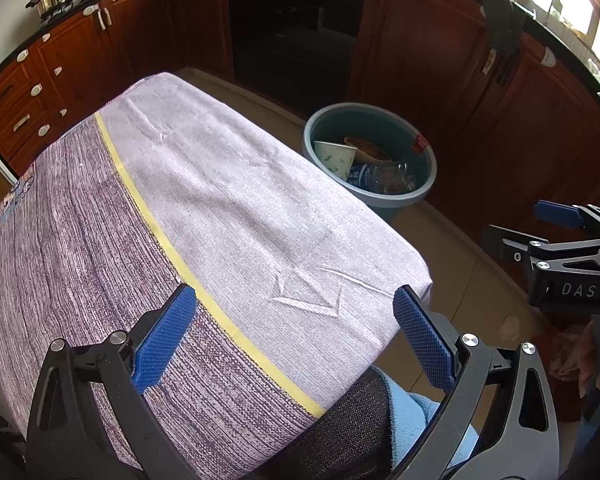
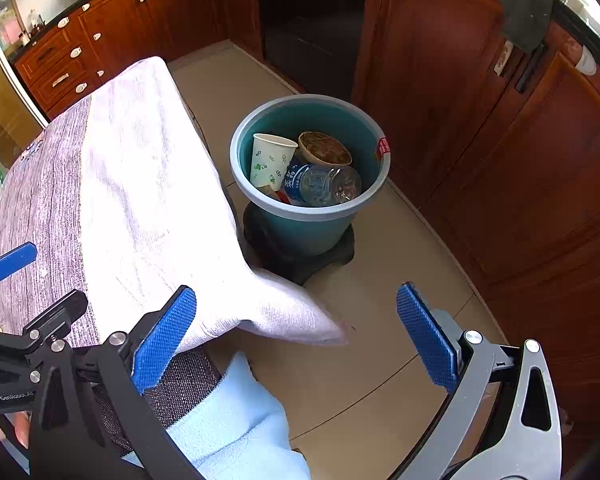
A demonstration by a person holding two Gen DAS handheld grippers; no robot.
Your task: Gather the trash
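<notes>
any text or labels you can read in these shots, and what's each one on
"DAS", cut off at the frame edge: on the right gripper body, left wrist view.
"GenROBOT.AI", small and partly shadowed: on the left gripper body, right wrist view.
Blue label on the plastic bottle in the bin: characters too blurred to read.
Red sticker on the bin rim: unreadable.

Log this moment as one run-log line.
left gripper: open, empty | right gripper: open, empty | round teal plastic bin: holds paper cup, clear bottle, brown bowl | clothed table: no trash visible
</notes>
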